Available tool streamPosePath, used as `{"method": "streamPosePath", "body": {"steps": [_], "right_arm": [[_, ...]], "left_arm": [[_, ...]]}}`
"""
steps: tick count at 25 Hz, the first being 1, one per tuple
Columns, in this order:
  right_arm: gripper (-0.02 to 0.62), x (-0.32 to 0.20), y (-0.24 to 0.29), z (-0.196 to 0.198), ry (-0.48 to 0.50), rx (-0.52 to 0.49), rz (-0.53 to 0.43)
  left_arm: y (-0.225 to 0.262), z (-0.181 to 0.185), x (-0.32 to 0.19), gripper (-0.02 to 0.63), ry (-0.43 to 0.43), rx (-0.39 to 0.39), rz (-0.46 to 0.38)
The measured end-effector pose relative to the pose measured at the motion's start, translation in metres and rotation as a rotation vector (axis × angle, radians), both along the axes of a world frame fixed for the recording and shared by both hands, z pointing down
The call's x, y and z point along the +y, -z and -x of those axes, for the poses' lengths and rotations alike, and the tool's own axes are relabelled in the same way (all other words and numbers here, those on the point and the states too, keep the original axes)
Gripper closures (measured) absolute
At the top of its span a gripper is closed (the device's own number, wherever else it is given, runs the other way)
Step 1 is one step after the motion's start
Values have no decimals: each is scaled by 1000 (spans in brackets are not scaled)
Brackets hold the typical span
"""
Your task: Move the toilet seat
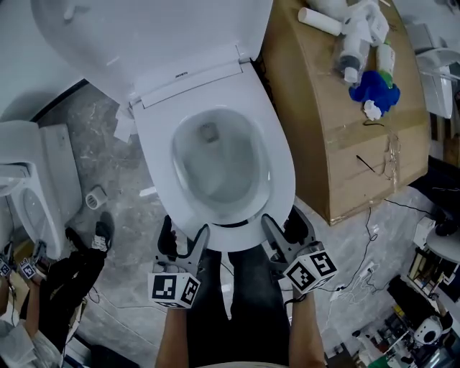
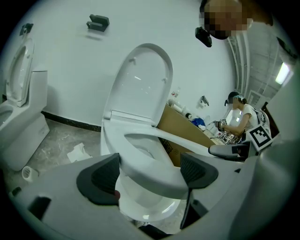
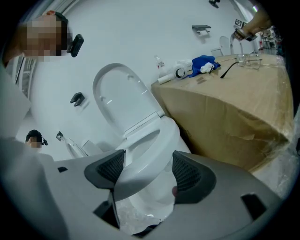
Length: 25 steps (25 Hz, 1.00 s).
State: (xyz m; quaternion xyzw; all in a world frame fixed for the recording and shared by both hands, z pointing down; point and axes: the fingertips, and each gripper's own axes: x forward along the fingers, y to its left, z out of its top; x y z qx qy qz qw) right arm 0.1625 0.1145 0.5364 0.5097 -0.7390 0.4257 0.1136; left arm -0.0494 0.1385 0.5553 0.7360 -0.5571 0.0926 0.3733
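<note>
Toilet from above, with both grippers at its near edge. Seat [image 1: 284,172]: white ring over the bowl [image 1: 215,162], hinged at the far end below the lid [image 1: 144,36], which stands open against the far wall; the left gripper view shows the seat's near end tilted up, with a gap between it and the bowl rim. Left gripper [image 1: 184,244]: clenched on the near-left part of the seat's front rim, which crosses from one dark pad to the other. Right gripper [image 1: 285,231]: clenched likewise on the near-right part of the front rim, the seat filling the space between its pads; both grippers point down and away from the person. Marker cubes [image 1: 174,289] sit on the near ends of the grippers, above the person's forearms. Box [image 1: 345,136]: brown cardboard, just right of the toilet; on its far top lie a blue cloth [image 1: 374,90] and white tubes [image 1: 320,20]. Second toilet [image 1: 36,180]: at the left edge, well apart from the first; a small roll [image 1: 95,198] lies on the grey marbled floor [image 1: 108,136] between them.
</note>
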Motion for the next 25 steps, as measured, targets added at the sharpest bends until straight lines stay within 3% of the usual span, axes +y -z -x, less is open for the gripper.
{"method": "streamPosePath", "body": {"steps": [6,13,15,18,25], "right_arm": [[262,-9,17,4,-27,-29,-16],[262,-20,35,6,-54,-53,-18],[262,-23,39,7,-64,-60,-20],[262,-26,44,7,-73,-64,-19],[262,-31,52,11,-70,-47,9]], "left_arm": [[17,5,-8,190,28,32,-22],[40,7,-18,203,-8,-20,-79],[48,6,-20,237,-31,-46,-99],[58,1,-20,341,-65,-97,-122],[75,-5,-25,428,-84,-160,-168]]}}
